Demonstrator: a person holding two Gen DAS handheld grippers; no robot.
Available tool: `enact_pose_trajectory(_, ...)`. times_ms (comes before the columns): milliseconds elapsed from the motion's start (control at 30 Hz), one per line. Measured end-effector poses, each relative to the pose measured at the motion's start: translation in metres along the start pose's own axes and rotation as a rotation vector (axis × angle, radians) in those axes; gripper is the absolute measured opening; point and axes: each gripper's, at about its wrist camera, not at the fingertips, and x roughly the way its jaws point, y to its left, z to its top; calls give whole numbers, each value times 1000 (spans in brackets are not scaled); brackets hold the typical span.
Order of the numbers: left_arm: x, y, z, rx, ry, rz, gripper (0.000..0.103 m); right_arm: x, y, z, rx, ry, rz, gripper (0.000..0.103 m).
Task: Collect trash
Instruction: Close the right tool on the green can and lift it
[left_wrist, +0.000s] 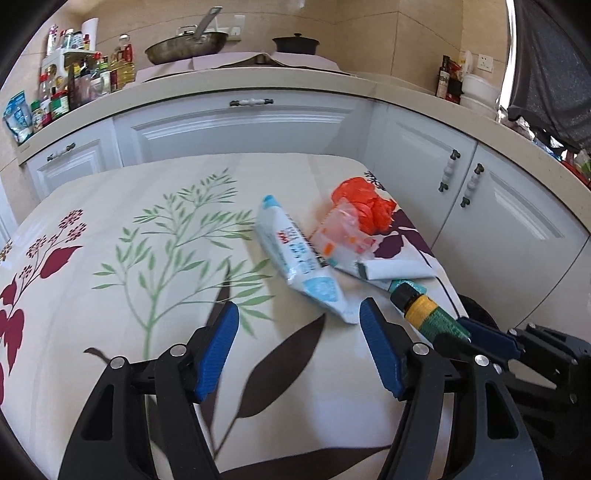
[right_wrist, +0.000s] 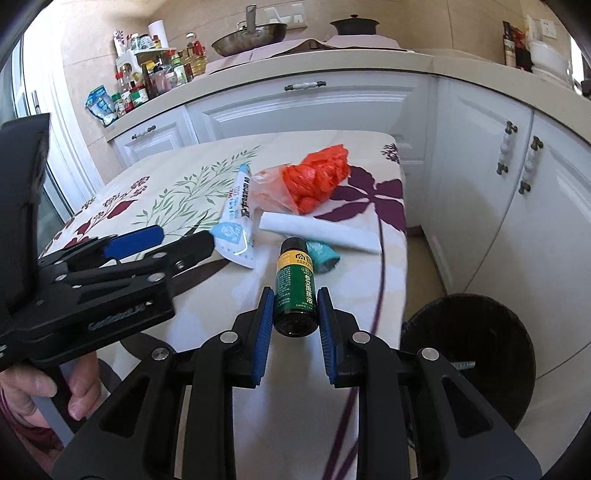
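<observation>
Right wrist: my right gripper (right_wrist: 294, 317) clamped on small green bottle (right_wrist: 295, 291), base toward cam, held above tablecloth (right_wrist: 192, 177).
Left wrist: my left gripper (left_wrist: 299, 325) jaws apart, nothing btwn pads, just short of white-blue pouch (left_wrist: 299, 254).
Beyond: rolled white paper (right_wrist: 321, 232), teal scrap (right_wrist: 323, 254), then orange bag (right_wrist: 317, 177).
Far: counter w/ wok (right_wrist: 251, 35).

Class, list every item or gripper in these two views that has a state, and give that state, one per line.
Left gripper: open, empty.
Right gripper: shut on small green-labelled brown bottle, held off the table.
White-and-blue wrapper: lying flat.
Orange plastic bag: crumpled.
White paper roll: lying down.
</observation>
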Motion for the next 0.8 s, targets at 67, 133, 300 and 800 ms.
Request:
enact_pose_trajectory(67,4,-3,1,-1,5,-1,66,-2,-5,-2,11,-5,2,23)
enact_pose_trajectory(133,9,-6,2,-3,16,-2,66,-4,-8,-3,19,-10,5,23)
enact_pose_trajectory(300,22,-12,1,-9,63,-19,58,-6,-16,-7,43,-18,20,23)
enact_pose_trajectory(800,14,-2,-4,-38,65,-35,4,-14,-18,-14,60,-33,15,23)
